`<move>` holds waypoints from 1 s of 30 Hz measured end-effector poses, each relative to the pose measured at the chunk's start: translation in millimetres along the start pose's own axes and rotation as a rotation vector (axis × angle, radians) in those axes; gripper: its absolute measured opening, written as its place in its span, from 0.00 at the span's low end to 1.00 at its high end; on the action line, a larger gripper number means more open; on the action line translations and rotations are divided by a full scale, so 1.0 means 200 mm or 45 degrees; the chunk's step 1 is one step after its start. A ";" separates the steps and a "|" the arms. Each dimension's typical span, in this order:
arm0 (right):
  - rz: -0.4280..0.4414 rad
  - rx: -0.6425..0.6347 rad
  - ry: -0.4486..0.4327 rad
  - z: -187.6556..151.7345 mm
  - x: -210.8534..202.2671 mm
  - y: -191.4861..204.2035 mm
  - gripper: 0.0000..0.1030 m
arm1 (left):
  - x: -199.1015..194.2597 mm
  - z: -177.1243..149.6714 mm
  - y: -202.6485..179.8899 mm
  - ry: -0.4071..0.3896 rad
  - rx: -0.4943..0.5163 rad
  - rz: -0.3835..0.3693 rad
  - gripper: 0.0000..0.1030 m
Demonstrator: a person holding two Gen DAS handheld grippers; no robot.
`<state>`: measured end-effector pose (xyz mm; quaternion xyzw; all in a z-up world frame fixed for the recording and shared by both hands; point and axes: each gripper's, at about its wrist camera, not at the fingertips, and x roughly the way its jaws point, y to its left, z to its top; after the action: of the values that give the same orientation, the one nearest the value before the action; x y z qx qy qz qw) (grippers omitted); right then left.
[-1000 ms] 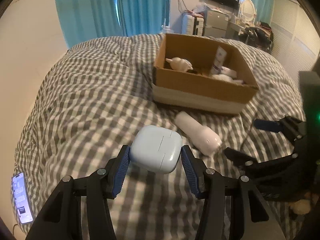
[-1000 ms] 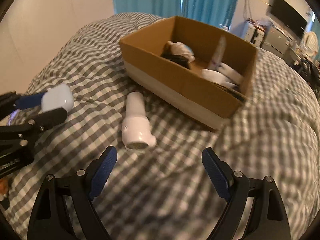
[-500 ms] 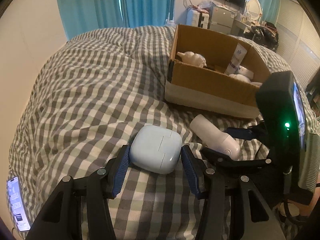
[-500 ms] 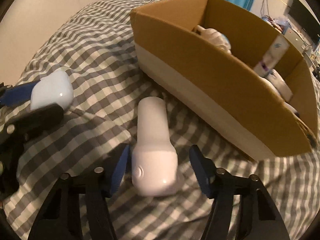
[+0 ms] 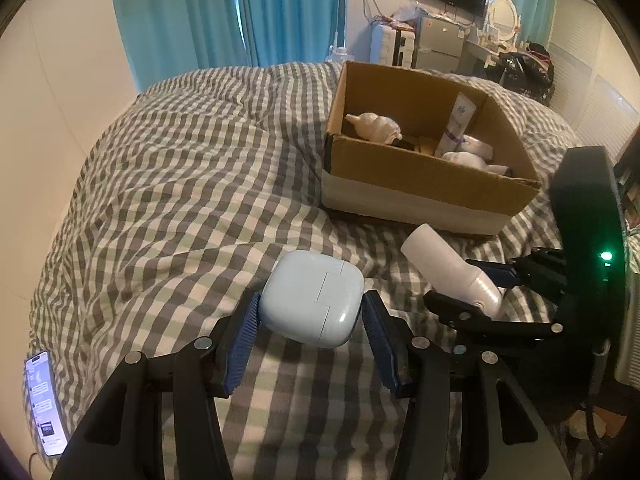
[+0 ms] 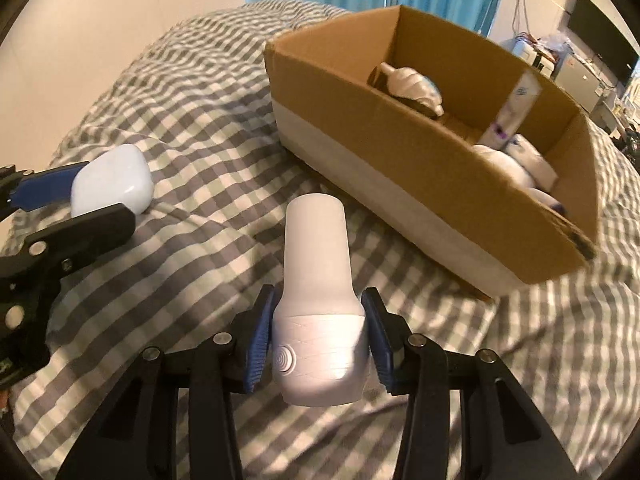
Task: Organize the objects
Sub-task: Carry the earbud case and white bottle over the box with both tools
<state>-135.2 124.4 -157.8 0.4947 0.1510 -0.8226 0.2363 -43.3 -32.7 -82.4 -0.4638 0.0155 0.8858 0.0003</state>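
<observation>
My left gripper (image 5: 310,334) is shut on a pale blue rounded case (image 5: 312,298), held above the checked bedcover; the case also shows at the left of the right wrist view (image 6: 112,186). My right gripper (image 6: 318,338) is shut on the wide end of a white cylindrical device (image 6: 316,280), which points toward the box. In the left wrist view that device (image 5: 448,268) lies low over the bed in the right gripper (image 5: 480,288). An open cardboard box (image 5: 416,196) sits on the bed beyond both, also seen in the right wrist view (image 6: 360,100).
The box holds a white shell-like object (image 5: 372,128), a white tube (image 5: 456,120) and other white items (image 6: 520,160). A lit phone (image 5: 44,396) lies at the bed's left edge. Blue curtains (image 5: 240,16) and cluttered furniture (image 5: 440,40) stand behind the bed.
My right gripper moved in on the white device and closed on its wide end. My left gripper kept hold of the blue case and shifted a little.
</observation>
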 end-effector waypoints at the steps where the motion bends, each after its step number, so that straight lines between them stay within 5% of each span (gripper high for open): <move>1: -0.001 0.003 -0.010 -0.01 -0.03 0.00 0.42 | -0.01 0.00 -0.01 -0.004 0.000 -0.001 0.52; 18: -0.048 0.061 -0.193 -0.20 -0.50 -0.06 0.42 | -0.25 -0.05 -0.22 -0.067 0.061 -0.065 0.52; 30: -0.122 0.108 -0.327 -0.15 -0.75 -0.16 0.42 | -0.34 0.12 -0.26 -0.147 0.077 -0.097 0.52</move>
<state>-70.8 202.3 -38.4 0.3872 0.1080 -0.8951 0.1930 -24.0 20.8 -13.4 -0.4120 0.0245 0.9095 0.0490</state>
